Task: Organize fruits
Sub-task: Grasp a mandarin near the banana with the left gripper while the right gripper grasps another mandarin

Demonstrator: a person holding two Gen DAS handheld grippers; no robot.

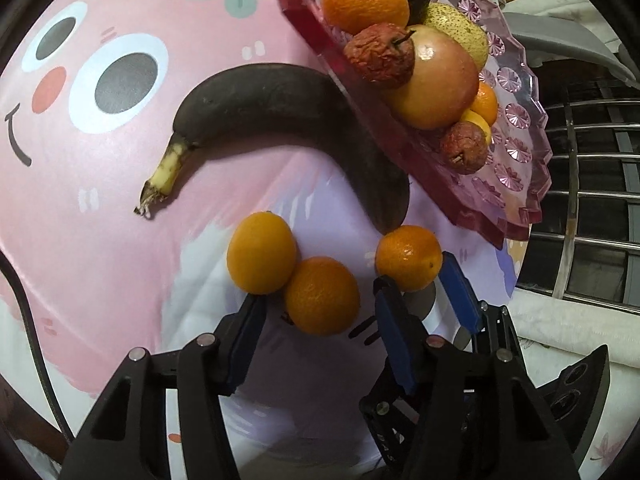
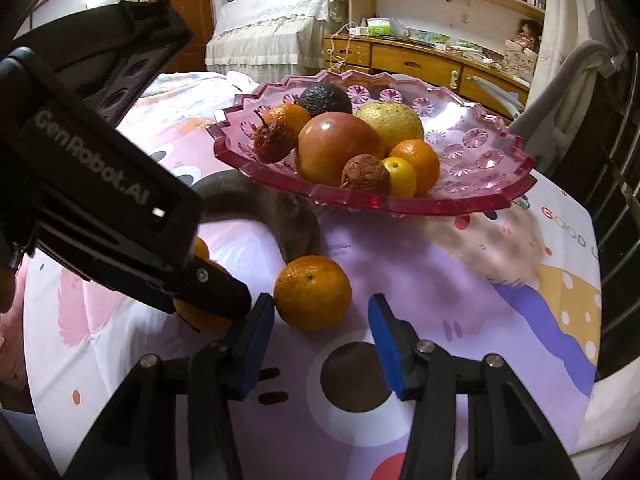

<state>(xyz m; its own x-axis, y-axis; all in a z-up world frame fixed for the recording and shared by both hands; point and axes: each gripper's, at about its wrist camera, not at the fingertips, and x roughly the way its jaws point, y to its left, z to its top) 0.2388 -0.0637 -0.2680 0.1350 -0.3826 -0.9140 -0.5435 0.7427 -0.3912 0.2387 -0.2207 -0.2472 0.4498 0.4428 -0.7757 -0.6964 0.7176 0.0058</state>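
A pink glass fruit dish (image 1: pixel 516 148) (image 2: pixel 480 148) holds several fruits: oranges, an apple (image 2: pixel 336 148), a pear, an avocado and shrivelled red fruits. A blackened banana (image 1: pixel 272 108) lies on the cloth, partly under the dish. Three oranges lie loose on the cloth. My left gripper (image 1: pixel 320 300) is open around the middle orange (image 1: pixel 322 296), with another orange (image 1: pixel 262 252) at its left fingertip. My right gripper (image 2: pixel 322 312) is open just behind the third orange (image 1: pixel 408 258) (image 2: pixel 312 292); it also shows in the left wrist view (image 1: pixel 420 276).
The table (image 2: pixel 460 300) is round with a pink and lilac cartoon cloth. A metal rail (image 1: pixel 576 208) and a grey chair stand past its right edge. A bed, desk and bookshelves are behind. The left gripper's body (image 2: pixel 100 184) fills the right view's left side.
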